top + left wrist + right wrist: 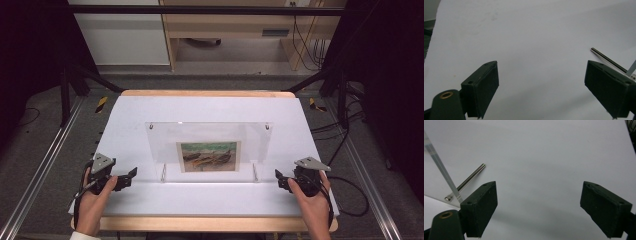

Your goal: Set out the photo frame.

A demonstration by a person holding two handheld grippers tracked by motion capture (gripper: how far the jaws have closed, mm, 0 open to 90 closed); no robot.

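Clear acrylic picture frame [210, 150] upright, table [210, 107] centre, untouched. My left tongs [131, 176] at 8 o'clock, right tongs [279, 178] at 4: both wide, empty. Grasp pending.

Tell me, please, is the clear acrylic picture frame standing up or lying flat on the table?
Standing up. The acrylic frame leans back on its metal pegs, and the right gripper view shows its edge rising off the white sheet.
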